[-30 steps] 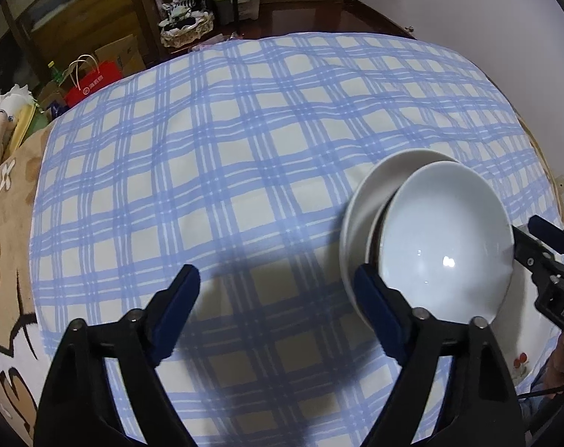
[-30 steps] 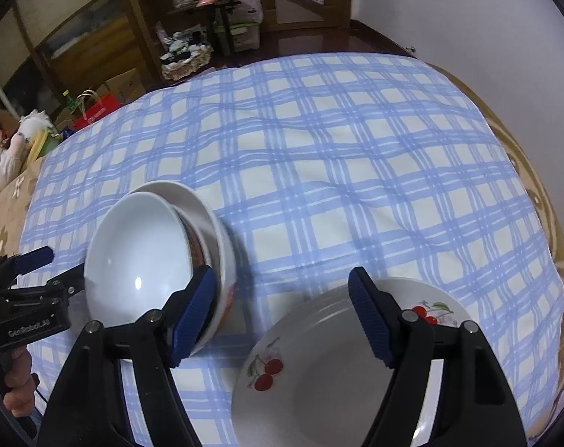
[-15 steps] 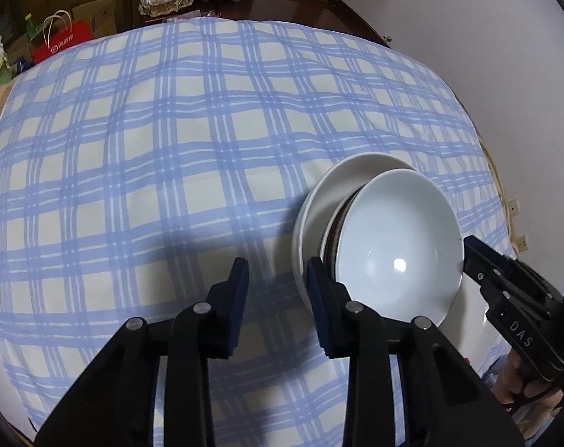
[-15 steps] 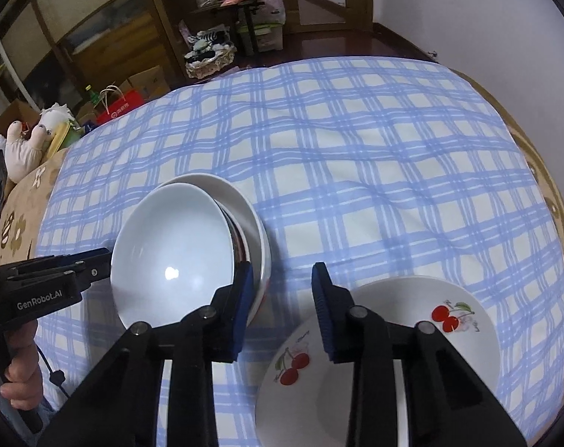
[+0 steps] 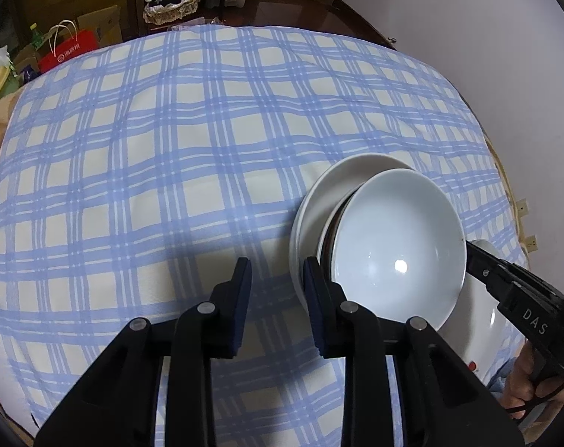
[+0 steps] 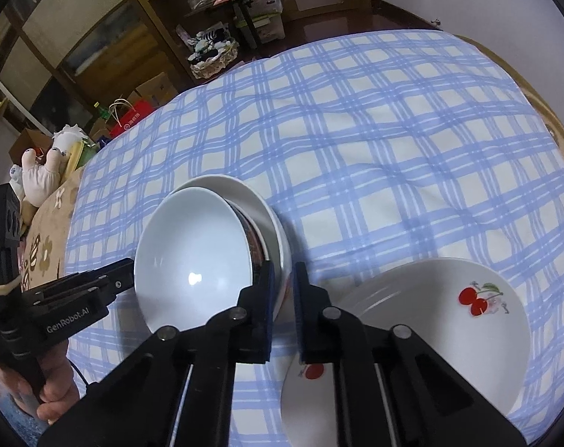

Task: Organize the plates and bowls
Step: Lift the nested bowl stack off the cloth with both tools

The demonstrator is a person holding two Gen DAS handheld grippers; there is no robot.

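Checked tablecloth (image 5: 170,186) under stacked white bowls (image 5: 397,246), cherry plate (image 6: 449,309) beside.

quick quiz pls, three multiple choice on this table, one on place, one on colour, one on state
1. In the right wrist view, on which side of the bowl stack does the cherry plate lie?
A. left
B. right
C. underneath it

2. The tablecloth is
A. blue and white checked
B. plain red
C. green striped

3. The top bowl is
A. upside down
B. full of food
C. empty, mouth up

Answers:
1 B, the plate sits on the cloth to the right of the stack, apart from it.
2 A, blue bands cross a white ground all over the cloth.
3 C, its bare white inside faces up with only a light glint in it.
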